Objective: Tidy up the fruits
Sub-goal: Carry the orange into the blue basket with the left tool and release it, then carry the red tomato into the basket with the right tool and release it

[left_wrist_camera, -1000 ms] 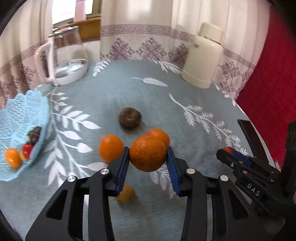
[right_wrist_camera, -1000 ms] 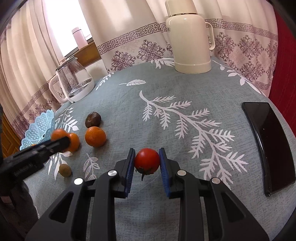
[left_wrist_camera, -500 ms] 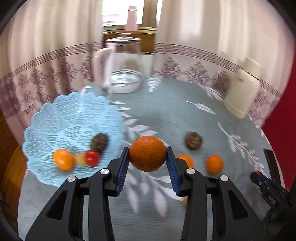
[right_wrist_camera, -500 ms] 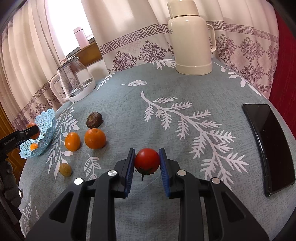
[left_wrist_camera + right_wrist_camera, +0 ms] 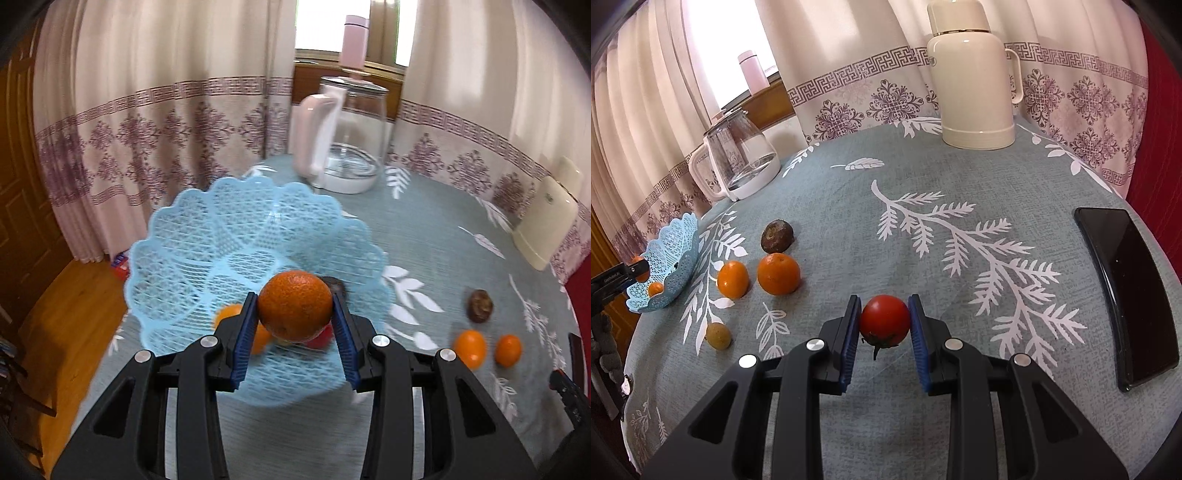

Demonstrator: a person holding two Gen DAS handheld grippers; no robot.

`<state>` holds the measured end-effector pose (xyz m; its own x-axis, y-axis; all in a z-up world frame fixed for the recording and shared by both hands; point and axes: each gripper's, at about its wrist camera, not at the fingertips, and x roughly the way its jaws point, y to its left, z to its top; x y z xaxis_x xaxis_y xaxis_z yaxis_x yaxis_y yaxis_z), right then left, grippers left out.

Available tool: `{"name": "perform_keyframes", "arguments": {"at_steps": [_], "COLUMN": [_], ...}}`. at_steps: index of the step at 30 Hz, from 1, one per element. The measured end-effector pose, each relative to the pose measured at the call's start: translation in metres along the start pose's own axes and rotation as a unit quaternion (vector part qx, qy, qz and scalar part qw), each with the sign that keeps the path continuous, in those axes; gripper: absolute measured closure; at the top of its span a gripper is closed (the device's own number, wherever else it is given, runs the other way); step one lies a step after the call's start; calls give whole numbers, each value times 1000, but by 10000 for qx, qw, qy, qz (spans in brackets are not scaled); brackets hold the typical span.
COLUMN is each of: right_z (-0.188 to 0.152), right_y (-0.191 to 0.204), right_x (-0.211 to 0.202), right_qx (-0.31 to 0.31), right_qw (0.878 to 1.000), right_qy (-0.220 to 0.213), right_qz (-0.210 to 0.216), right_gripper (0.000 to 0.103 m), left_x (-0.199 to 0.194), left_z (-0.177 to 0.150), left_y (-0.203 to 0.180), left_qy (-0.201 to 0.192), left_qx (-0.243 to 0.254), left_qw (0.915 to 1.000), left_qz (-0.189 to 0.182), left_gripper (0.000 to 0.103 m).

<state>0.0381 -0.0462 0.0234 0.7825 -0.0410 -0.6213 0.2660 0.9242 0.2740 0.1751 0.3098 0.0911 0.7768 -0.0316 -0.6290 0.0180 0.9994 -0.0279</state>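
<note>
Here, each tool carries one fruit.
Left gripper: jaws pinched on a large orange, gripped at its widest part so it cannot roll out.
Where the orange is: over the blue basket, clear of the mesh; the spot looks chosen for a drop among the fruit already inside (a small orange and something red show behind it).
Right gripper: jaws closed on a red tomato, stem down, well apart from the basket, probably waiting its turn.
Loose on the tablecloth: two oranges, a brown fruit, a small yellowish fruit.
Kept aside: kettle, thermos, phone.
Next, likely: lower, then part the left jaws.
</note>
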Motion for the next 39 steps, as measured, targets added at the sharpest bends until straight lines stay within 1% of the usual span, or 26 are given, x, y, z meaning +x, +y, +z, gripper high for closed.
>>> {"name": "perform_keyframes", "arguments": {"at_steps": [8,12,14,15,16,17,24,32,36,39], "right_z": [-1,-1,-1,-1,-1,-1,-1,0,3,5], "right_y": [1,2,3,3,3,3,2,2,5,13], "right_x": [1,1,2,2,2,2,3,3,0,-3], "right_qx": [-45,-64,-78,-82,-86,-87,-56,-38,72,-3], "right_qw": [10000,9999,9999,9999,9999,9999,9999,9999,9999,9999], "right_qy": [15,20,27,28,30,31,44,72,91,38], "right_qz": [-51,-76,-89,-94,-99,-102,-95,-71,72,100], "right_gripper": [76,76,76,76,76,76,76,76,76,76], "left_x": [22,29,30,29,27,25,12,-4,-12,-17], "left_z": [5,6,8,9,9,10,11,-2,-9,-16], "left_y": [40,49,52,54,54,56,70,84,88,85], "left_qy": [132,166,148,114,80,7,-134,-163,-202,-203], "left_qx": [-214,-282,-322,-350,-368,-396,-625,-874,-1012,-1030], "left_qw": [9992,9987,9985,9984,9984,9982,9968,9948,9932,9927], "left_qz": [321,398,427,421,424,446,480,503,547,586], "left_gripper": [62,62,60,54,46,44,43,43,38,37]}}
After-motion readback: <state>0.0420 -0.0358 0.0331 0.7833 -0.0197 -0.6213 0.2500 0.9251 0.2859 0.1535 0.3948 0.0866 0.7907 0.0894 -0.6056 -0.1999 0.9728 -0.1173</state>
